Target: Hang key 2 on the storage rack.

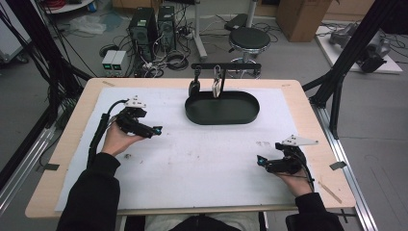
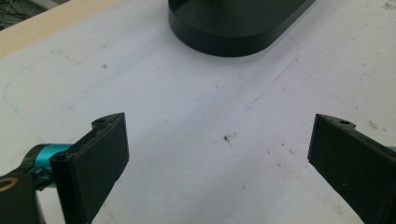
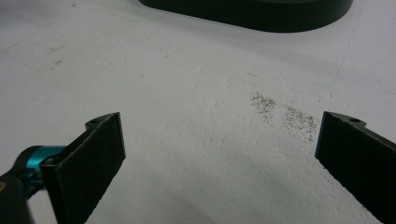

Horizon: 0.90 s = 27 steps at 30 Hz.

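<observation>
High view: a black oval tray [image 1: 222, 108] with a low upright wall sits at the far middle of the white sheet [image 1: 192, 159]. Left gripper [image 1: 155, 130] and right gripper [image 1: 262, 161] rest well short of it, jaws wide apart, holding nothing, tray ahead of both.

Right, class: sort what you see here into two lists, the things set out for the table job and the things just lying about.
For the job:
left gripper, open
right gripper, open
black oval tray
two items hung on the black rack
white mat

Lying about:
round stool
computer towers
cardboard box
</observation>
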### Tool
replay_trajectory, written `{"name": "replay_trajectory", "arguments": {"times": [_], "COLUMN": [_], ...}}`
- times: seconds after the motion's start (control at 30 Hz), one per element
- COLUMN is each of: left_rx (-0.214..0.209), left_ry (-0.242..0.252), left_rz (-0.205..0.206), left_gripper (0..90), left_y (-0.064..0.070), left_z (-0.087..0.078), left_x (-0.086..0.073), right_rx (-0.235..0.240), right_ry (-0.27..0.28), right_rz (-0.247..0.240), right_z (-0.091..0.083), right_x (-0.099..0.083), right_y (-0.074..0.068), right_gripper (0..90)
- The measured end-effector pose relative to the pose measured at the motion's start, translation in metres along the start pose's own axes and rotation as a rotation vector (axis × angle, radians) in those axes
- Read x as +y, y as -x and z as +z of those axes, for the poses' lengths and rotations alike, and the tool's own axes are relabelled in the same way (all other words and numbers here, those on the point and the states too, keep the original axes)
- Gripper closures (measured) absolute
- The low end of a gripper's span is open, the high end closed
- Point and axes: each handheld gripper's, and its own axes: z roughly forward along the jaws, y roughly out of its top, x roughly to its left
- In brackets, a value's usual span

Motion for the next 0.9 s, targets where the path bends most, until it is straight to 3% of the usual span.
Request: {"name": "replay_trajectory", "arguments": {"times": [0.13,0.23,0.47,0.9], "left_rx": [0.004,-0.016,-0.018,0.025], "left_ry": [0.010,0.028,-0.011,0.032], "left_rz": [-0.004,-0.018,-0.024,-0.032], "left_gripper": [5.8,5.8,5.8,5.8], "left_y": [0.002,0.002,0.000,0.012], "left_z": [-0.009,-0.018,-0.034,-0.059], "left_x": [-0.010,-0.019,-0.036,-0.069], "right_rx": [-0.002,-0.003,-0.005,-0.005], "right_ry": [0.000,0.001,0.002,0.000], "right_rz": [0.001,-0.003,-0.002,-0.002], "right_z": [0.000,0.000,0.000,-0.001], "right_x": [0.000,0.000,0.000,-0.001], "right_y": [0.000,-0.001,-0.001,0.000], "right_gripper": [0.8,0.8,0.8,0.8]}}
